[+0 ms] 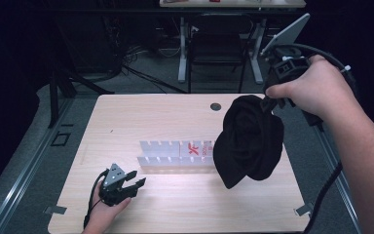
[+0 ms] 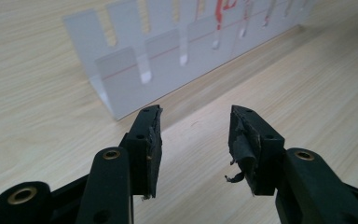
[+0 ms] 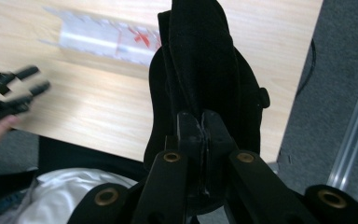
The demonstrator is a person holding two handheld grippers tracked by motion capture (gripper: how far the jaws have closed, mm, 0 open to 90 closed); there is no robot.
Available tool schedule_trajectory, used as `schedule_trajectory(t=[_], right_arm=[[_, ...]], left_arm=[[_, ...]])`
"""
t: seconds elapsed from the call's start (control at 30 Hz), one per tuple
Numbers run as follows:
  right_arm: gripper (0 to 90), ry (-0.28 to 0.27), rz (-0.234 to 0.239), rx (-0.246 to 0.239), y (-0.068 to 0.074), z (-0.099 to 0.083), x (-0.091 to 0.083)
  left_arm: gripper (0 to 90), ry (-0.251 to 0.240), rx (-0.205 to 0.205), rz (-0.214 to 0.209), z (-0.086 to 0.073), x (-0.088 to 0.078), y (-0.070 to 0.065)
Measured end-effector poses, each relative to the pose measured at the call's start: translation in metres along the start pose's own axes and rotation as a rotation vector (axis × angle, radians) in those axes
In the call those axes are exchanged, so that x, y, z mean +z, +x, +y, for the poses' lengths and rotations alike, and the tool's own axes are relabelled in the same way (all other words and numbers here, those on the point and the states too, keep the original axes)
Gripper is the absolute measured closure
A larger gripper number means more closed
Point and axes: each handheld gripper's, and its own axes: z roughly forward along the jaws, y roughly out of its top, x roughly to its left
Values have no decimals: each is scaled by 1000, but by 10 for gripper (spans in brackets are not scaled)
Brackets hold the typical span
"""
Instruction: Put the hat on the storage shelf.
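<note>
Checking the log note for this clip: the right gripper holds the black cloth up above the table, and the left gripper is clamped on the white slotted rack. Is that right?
Not quite. The left gripper is open and holds nothing; the left gripper view shows its jaws apart, short of the white slotted rack. The rest stands: the right gripper holds the black cloth up above the table.
</note>
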Motion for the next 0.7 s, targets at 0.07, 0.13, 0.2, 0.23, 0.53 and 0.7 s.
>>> schedule_trajectory(t=[0.07,0.13,0.2,0.23,0.53,0.7], right_arm=[[881,-18,7,3,3,5,-2],[882,-39,15,8,7,10,-4],[882,-56,22,12,11,14,-4],[882,-60,22,10,12,16,-3],[882,-88,27,21,27,33,12],[882,-91,25,27,33,41,19]], left_arm=[[544,-5,13,-18,5,-1,-4],[546,-19,34,-38,12,-2,-12],[546,-32,60,-62,21,-1,-21],[546,-41,71,-73,25,0,-25],[522,-101,149,-160,72,15,-70],[515,-134,195,-200,97,20,-93]])
